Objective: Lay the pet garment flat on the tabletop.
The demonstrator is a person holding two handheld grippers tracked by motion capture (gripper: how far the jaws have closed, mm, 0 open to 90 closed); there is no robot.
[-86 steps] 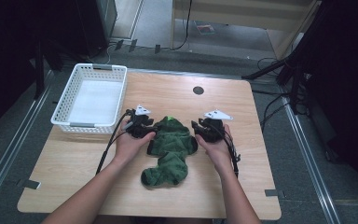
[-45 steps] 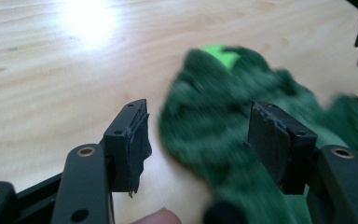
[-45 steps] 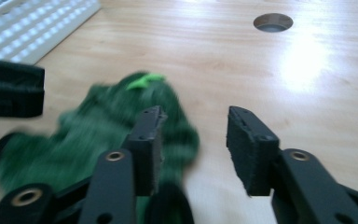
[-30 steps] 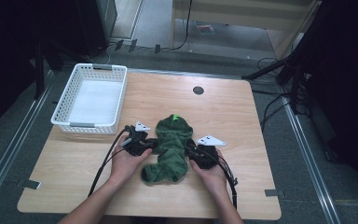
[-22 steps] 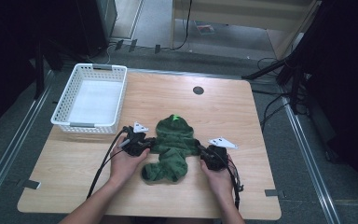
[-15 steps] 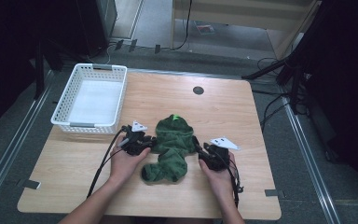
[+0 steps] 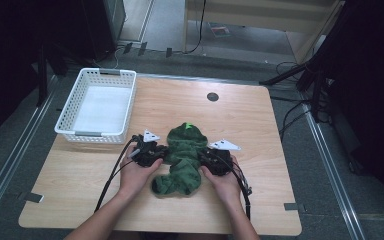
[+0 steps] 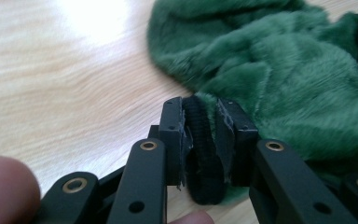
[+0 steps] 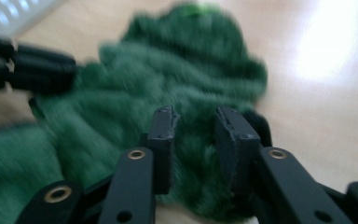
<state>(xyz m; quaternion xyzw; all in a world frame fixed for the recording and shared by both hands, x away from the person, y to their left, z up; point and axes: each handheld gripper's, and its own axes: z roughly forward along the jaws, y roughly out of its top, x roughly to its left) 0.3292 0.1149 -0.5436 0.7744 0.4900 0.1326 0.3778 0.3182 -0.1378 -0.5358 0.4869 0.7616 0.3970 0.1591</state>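
High view first, reading from nine o'clock across to three: a white basket (image 7: 98,106) sits at about ten o'clock on the wooden table (image 7: 260,130), well apart from our hands and out of the way of the work. Near the middle, toward six o'clock, lies the green fleece garment (image 7: 183,159), its hood end pointing to twelve o'clock and its bunched lower part nearest us. We hold it from both flanks, seemingly so that the soft cloth can be pulled or folded evenly instead of dragging to one side. Our left gripper (image 7: 152,151) meets the garment's nine o'clock edge; in the left gripper view it (image 8: 200,128) is clenched on a dark ribbed cuff (image 8: 200,140) at the hem, with green pile just beyond, a firm edge that should slip less than fluffy fleece. Our right gripper (image 7: 211,156) comes in at the three o'clock edge; in the right gripper view, which is blurred, it (image 9: 193,135) stands released, jaws parted with fleece between and below them, touching or nearly so, and not yet nipped. We judge it is lining up for a matching hold opposite the left.
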